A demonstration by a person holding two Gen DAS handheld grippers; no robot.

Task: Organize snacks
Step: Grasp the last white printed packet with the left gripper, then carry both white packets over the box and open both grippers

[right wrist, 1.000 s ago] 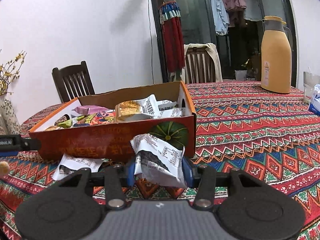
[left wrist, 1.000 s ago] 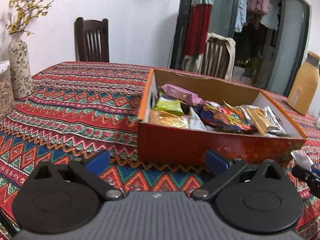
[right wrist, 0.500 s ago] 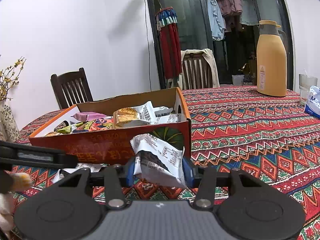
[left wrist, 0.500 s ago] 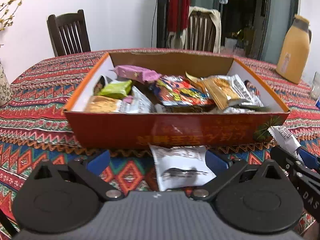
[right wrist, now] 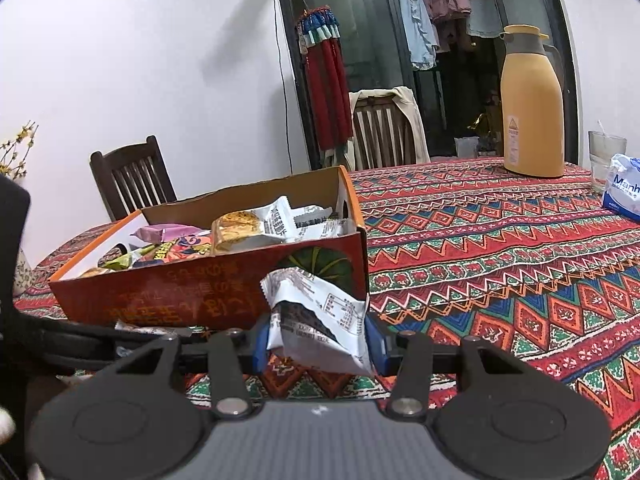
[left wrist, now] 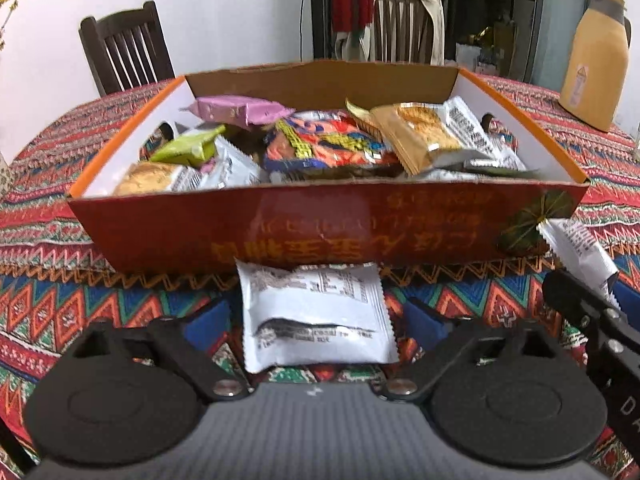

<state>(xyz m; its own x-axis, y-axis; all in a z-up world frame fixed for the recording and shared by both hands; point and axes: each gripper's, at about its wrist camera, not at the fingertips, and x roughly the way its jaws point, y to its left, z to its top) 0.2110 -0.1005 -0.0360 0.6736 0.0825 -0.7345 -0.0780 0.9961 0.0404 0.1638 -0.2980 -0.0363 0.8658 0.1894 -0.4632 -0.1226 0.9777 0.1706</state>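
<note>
Fingers of left gripper (left wrist: 318, 320) stand wide, blue pads either side of a white snack packet (left wrist: 316, 316) lying flat on the bench (left wrist: 72, 304), pads not touching it; jaws have just been closing a little with the packet between them. Packet sits just in front of the long red wall of the snack box (left wrist: 320, 228), near its middle

Fingers of right gripper (right wrist: 318, 340) clamped on a second white packet (right wrist: 316, 320), crumpled, held up tilted off the cloth, right in front of the box's corner with the green pumpkin print (right wrist: 320, 264). In the left wrist view that gripper and its packet show at the right edge

Box is open-topped cardboard, orange rim, white inside, holding several snacks: pink wrapper (left wrist: 240, 110), green pack (left wrist: 188, 150), orange-blue bag (left wrist: 328, 146), tan cracker pack (left wrist: 424, 136)

Bench has a red zigzag-patterned cloth. Further out: yellow thermos jug (right wrist: 532, 104), a glass (right wrist: 606, 152), tissue pack (right wrist: 624, 190), two dark wooden chairs (right wrist: 132, 178), white wall
</note>
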